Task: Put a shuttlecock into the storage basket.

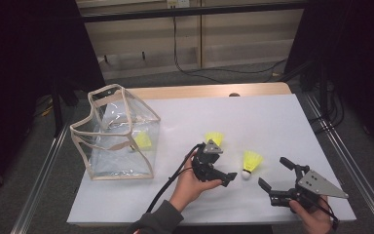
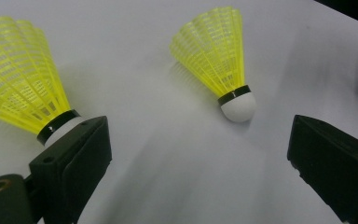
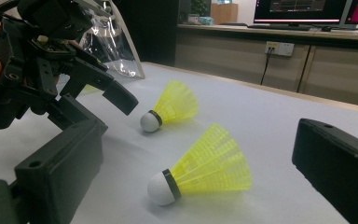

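White table [image 1: 272, 122] carried two yellow shuttlecocks [image 1: 251, 163] and a clear bag [image 1: 114, 134]; left claw [image 1: 219, 171] and right claw [image 1: 275, 175] both gaped wide, holding nothing.

Two shuttlecocks [image 1: 251, 162] [image 1: 215, 138] lie on the surface [image 1: 253, 117] between the tools, right of the bag [image 1: 114, 134], which holds a third shuttlecock [image 1: 142, 141].

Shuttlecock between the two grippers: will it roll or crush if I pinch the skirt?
The shuttlecock lies on its side, so a nudge would probably swing it round its white tip. Its yellow mesh skirt looks thin and springy, likely to flex under the jaws. It is probably very light, so the open right gripper may knock it away.
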`<control>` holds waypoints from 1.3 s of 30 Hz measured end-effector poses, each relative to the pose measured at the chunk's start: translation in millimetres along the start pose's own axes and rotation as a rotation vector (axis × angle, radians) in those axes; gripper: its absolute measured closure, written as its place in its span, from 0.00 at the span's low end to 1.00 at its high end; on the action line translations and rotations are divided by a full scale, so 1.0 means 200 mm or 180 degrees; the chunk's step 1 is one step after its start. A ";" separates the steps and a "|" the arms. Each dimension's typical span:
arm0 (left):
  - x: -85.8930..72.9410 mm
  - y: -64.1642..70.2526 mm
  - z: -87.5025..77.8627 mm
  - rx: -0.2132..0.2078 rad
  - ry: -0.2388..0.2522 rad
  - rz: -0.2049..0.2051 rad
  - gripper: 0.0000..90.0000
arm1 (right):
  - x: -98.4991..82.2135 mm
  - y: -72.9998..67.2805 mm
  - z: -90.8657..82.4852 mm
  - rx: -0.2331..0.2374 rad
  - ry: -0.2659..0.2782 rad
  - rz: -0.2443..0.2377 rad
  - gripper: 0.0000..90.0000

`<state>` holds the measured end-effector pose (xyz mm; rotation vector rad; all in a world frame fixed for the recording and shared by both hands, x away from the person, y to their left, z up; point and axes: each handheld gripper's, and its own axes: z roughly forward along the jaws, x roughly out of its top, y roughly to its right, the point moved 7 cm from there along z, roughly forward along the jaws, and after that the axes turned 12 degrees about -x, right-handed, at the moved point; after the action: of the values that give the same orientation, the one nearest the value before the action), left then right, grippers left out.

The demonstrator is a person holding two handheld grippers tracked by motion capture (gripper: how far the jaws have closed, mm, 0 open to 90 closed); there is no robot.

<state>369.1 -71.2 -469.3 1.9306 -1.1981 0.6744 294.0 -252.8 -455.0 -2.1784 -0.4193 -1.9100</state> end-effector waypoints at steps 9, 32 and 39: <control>0.00 0.01 0.03 0.0002 -0.0003 0.0021 0.08 | 0.00 0.00 0.00 -0.0001 -0.0002 -0.0003 0.02; -0.01 0.03 0.09 -0.0017 -0.0146 0.0073 0.14 | 0.00 0.00 0.00 -0.0003 -0.0010 -0.0011 0.02; -0.01 0.04 0.13 -0.0078 -0.0192 0.0091 0.17 | 0.00 0.00 0.00 -0.0011 -0.0006 -0.0012 0.02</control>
<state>361.4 -93.2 -482.9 1.9288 -1.2675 0.6174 294.3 -253.0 -455.4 -2.1833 -0.4212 -1.9124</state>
